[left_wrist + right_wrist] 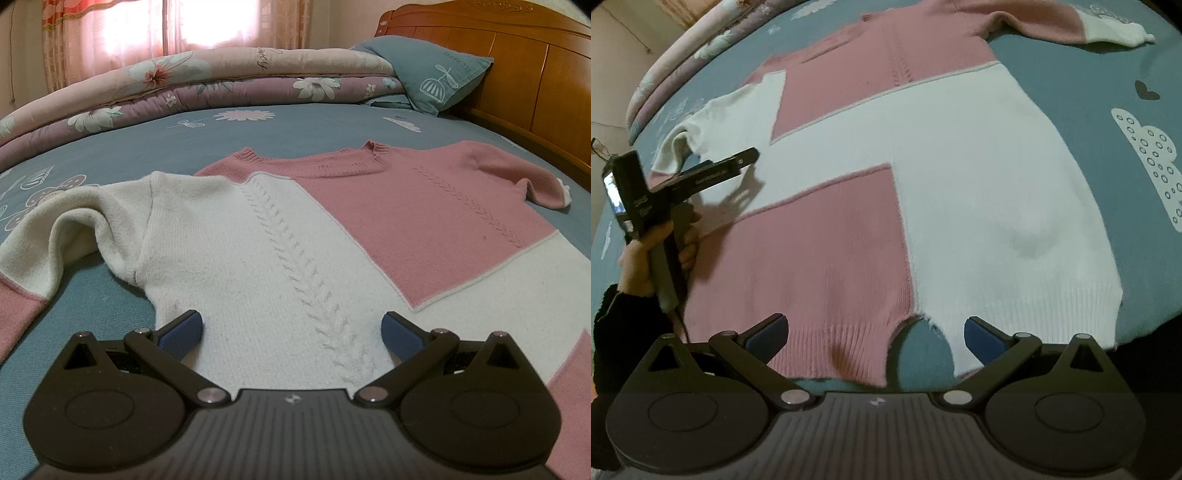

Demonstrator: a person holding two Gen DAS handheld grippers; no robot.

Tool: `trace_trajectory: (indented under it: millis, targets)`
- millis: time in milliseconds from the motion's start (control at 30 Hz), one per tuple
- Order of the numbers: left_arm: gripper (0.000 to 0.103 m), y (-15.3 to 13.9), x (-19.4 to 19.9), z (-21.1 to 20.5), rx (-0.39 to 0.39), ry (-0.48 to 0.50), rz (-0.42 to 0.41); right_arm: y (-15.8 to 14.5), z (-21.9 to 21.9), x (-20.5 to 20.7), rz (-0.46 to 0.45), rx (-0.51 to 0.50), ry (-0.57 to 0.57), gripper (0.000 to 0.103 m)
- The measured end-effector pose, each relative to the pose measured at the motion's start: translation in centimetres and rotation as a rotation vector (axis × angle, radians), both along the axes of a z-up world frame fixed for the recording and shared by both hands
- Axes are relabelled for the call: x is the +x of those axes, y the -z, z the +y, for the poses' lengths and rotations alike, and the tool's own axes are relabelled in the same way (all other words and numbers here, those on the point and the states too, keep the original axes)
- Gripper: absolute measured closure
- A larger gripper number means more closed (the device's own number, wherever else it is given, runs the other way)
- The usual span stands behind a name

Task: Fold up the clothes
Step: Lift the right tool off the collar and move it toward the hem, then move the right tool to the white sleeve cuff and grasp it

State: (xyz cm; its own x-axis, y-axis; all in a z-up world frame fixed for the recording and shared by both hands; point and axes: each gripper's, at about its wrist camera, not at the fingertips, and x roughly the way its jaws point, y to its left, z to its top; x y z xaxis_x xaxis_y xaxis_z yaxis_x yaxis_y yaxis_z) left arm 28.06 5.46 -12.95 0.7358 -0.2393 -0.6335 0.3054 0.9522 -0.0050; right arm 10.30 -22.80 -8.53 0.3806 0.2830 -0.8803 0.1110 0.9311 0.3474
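Left wrist view: left gripper [291, 328] spread wide, empty, above the sweater's [280, 236] white side edge. Right gripper [875, 332] also wide, empty, at the hem. Sweater lies flat mid-bed [147, 133].

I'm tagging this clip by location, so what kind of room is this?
Most likely a bedroom. A pink and white knit sweater lies on a bed's blue patterned sheet, with a carved wooden headboard, a blue pillow and folded floral quilts behind.
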Motion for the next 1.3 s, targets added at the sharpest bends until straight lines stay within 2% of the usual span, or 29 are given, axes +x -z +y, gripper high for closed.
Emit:
trace_trajectory:
  millis: [100,233,467,633,833,1100,1233,1300]
  targets:
    - [0.001,0.0,0.0,0.0,0.0,0.0,0.0,1.3,-0.1,0.1,0.036,-0.003,0.023,0.0]
    - [0.001,0.0,0.0,0.0,0.001,0.0,0.0,1.1,0.3,-0.1,0.025,-0.032,-0.001,0.0]
    - [0.001,0.0,-0.1,0.0,0.003,0.0,0.0,-1.1,0.3,1.2,-0.067,-0.045,0.006,0.0]
    - [0.001,-0.1,-0.1,-0.1,0.005,-0.001,-0.001,0.9,0.1,2.7,-0.022,-0.082,0.049,0.0]
    - [0.001,-0.1,-0.1,-0.1,0.007,-0.001,-0.001,1.7,1.4,2.6,-0.044,-0.17,0.012,0.0]
    - [0.001,0.0,0.0,-0.1,0.006,-0.002,-0.001,2.4,4.1,1.7,-0.076,-0.341,-0.057,0.0]
    - [0.001,0.0,0.0,-0.1,0.003,-0.003,-0.001,1.7,3.5,1.7,-0.03,-0.302,-0.049,0.0]
    - [0.001,0.0,0.0,-0.1,0.003,-0.003,0.0,0.6,2.6,1.8,-0.045,-0.255,-0.034,0.0]
